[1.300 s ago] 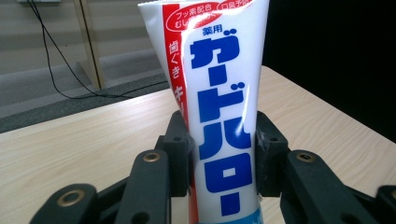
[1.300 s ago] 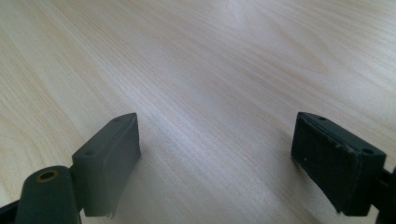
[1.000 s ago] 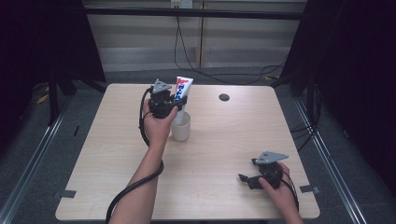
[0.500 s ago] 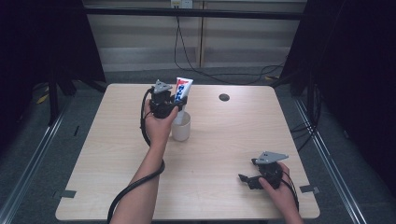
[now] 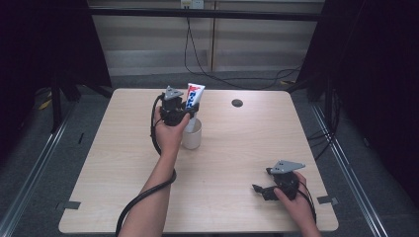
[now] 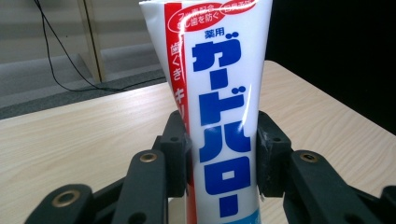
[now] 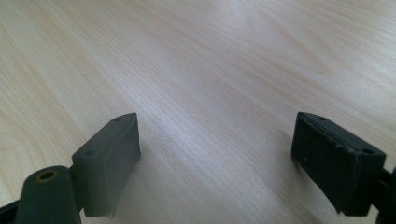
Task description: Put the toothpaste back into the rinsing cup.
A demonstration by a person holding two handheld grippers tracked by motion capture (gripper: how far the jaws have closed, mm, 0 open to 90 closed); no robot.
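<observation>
While the left hand-held gripper (image 5: 190,106) clamps the toothpaste tube (image 5: 193,96) above a cup (image 5: 191,136); right hand-held gripper (image 5: 262,190) gapes, resting on table (image 5: 237,148).

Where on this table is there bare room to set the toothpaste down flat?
The widest bare patch lies between the cup and the right hand-held gripper, running back toward the dark round spot. The table's left side, beside the forearm, is also bare. It is crowded only around the cup, where the left hand-held gripper holds the toothpaste upright above it.
</observation>
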